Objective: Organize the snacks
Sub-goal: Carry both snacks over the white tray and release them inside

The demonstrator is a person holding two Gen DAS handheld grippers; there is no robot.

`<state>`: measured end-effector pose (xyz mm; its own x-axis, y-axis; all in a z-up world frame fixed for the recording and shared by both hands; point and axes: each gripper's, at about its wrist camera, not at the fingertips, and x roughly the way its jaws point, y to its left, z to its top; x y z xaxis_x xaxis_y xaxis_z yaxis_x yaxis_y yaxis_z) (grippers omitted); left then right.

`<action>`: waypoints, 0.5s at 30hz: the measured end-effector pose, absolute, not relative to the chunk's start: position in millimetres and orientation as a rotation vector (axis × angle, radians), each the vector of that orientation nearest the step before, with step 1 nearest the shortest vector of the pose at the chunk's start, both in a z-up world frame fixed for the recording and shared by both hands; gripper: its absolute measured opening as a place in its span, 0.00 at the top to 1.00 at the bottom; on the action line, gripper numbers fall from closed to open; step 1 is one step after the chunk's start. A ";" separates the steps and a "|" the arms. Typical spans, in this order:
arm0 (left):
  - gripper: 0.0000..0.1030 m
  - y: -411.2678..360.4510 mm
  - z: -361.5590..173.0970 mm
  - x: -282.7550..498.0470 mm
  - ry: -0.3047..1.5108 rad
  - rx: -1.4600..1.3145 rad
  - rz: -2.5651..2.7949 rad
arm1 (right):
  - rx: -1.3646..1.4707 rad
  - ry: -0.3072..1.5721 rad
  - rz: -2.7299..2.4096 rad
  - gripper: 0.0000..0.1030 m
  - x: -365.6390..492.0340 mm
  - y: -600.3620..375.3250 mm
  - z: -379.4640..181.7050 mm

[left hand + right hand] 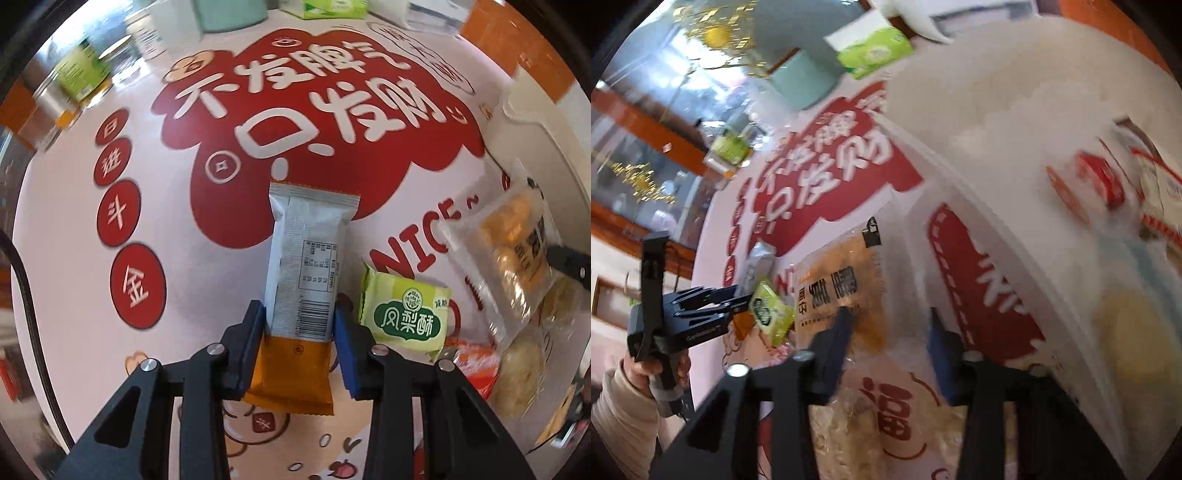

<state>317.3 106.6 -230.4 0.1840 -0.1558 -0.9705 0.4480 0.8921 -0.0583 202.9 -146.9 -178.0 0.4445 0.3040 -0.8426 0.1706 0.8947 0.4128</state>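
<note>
On the table [74, 258], over its red-and-white printed cover, both hands are down among the snacks. The left gripper [300, 317] has its jaws drawn in on the grey-and-orange snack bar [303, 266], blue pads pressed to both long edges near the barcode end; the bar looks pinched, though it is not clear it has lifted. Just right of it lies the green pineapple cake packet [404, 317], loose, not touched by anything. Further right, the clear pastry bag [517, 243] sits with a black fingertip against it. From the other side, the right gripper [886, 325] straddles that same bag [846, 280], jaws narrowed, one pad on the plastic; the view is blurred, so I can't tell if it truly has hold. At the right stands the white tray [997, 110], and a red packet [1100, 181] appears to be in it already, so sorting seems started. By my reckoning it's early going: bar, green packet, pastry bag and more pastries at the near right are all outside the tray.
</note>
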 end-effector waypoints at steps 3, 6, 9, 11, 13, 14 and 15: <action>0.68 114.4 -228.6 314.7 1.316 0.216 -0.397 | 0.442 1.087 0.099 0.80 201.1 -141.2 -171.5; 0.69 121.2 -224.2 304.7 1.305 0.179 -0.342 | 0.400 1.062 0.108 0.83 197.4 -133.9 -162.7; 0.69 131.1 -210.1 298.0 1.266 0.152 -0.305 | 0.357 1.043 0.113 0.84 191.4 -130.3 -152.6; 0.69 134.1 -193.5 288.6 1.232 0.137 -0.296 | 0.326 1.028 0.111 0.85 188.3 -127.0 -145.7; 0.69 133.1 -175.8 282.3 1.203 0.128 -0.295 | 0.301 1.014 0.113 0.85 184.7 -124.6 -137.5; 0.69 131.5 -166.9 280.5 1.189 0.126 -0.297 | 0.296 1.006 0.117 0.85 183.4 -123.6 -133.4; 0.69 129.0 -155.0 274.1 1.167 0.123 -0.301 | 0.293 0.996 0.125 0.85 181.3 -122.9 -127.5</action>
